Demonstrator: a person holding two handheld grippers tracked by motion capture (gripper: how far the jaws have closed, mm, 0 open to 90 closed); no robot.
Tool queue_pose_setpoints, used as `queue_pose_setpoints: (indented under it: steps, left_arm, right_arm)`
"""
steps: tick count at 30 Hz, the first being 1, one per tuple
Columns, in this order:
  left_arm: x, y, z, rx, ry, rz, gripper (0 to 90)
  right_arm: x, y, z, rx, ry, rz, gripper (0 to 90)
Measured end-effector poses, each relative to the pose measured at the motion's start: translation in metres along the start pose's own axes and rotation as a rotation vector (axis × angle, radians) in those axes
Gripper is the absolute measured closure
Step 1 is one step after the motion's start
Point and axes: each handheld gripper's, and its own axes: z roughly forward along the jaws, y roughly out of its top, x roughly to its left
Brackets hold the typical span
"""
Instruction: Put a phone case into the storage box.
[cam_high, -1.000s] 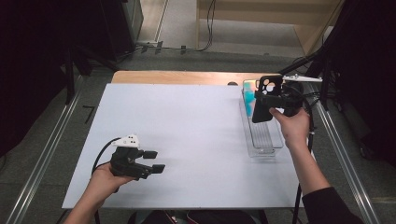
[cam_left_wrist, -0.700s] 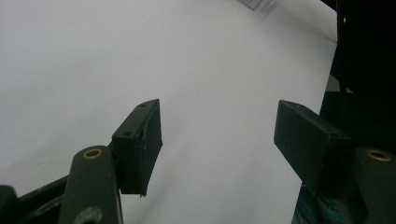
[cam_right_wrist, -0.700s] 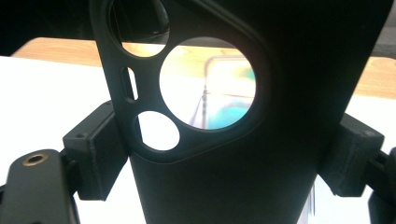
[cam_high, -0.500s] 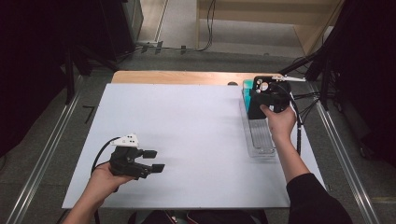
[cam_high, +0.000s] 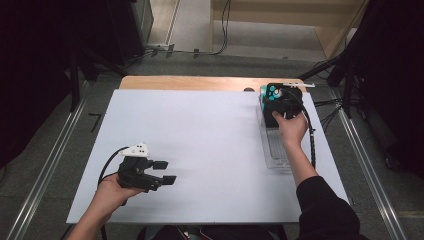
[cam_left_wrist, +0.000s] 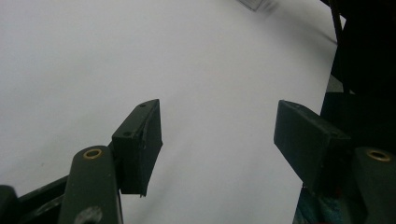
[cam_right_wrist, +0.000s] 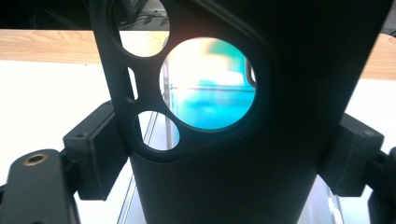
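My right gripper (cam_high: 283, 96) is shut on a black phone case (cam_right_wrist: 280, 140) with round camera cut-outs, its pads (cam_right_wrist: 95, 149) pressing on both sides of the case. It hangs over the far end of a clear plastic tray (cam_high: 276, 150) at the table's right side. A teal item (cam_high: 264, 93) lies at that end of the tray and shows through the case's large hole as a teal blur (cam_right_wrist: 210, 107). My left gripper (cam_high: 166, 173) rests near the front left of the white table sheet (cam_high: 200, 135), jaws open with nothing between them (cam_left_wrist: 219, 140).
A strip of bare wooden tabletop (cam_high: 200, 83) runs along the far edge of the sheet. Black stands and cables (cam_high: 330, 105) crowd the floor beyond the right edge. A dark cabinet (cam_high: 125, 25) stands at the back left.
My right hand has carried the case down and slightly left, toward the tray's far end. The left hand and its gripper have stayed put.
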Motion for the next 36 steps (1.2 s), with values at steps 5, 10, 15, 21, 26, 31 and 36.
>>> queue_pose_setpoints:
  steps: [5, 10, 15, 21, 26, 31, 36]
  left_arm:
    - [0.001, 0.000, 0.000, -0.001, -0.003, 0.001, 32.8]
    - [0.002, 0.000, 0.001, 0.003, -0.007, 0.001, 32.8]
    - [0.002, 0.001, 0.002, 0.001, -0.010, 0.002, 32.8]
    - [0.002, 0.001, 0.002, 0.004, -0.012, 0.004, 32.8]
    - [0.003, 0.000, 0.003, 0.011, -0.011, -0.001, 32.9]
    - [0.002, 0.001, 0.003, 0.010, -0.012, 0.004, 32.8]
    - [0.002, 0.001, 0.003, 0.009, -0.011, 0.004, 32.8]
  right_arm:
    - [0.003, 0.004, 0.010, 0.004, -0.029, -0.015, 13.4]
    - [0.004, 0.008, 0.018, -0.007, -0.049, -0.013, 13.5]
    - [0.006, 0.013, 0.024, -0.028, -0.063, -0.022, 13.5]
    - [0.007, 0.017, 0.030, -0.022, -0.073, -0.023, 13.2]
    - [0.005, 0.015, 0.030, -0.019, -0.070, -0.014, 12.3]
    - [0.005, 0.014, 0.030, -0.022, -0.067, -0.009, 11.5]
    - [0.006, 0.014, 0.030, -0.024, -0.077, -0.007, 11.1]
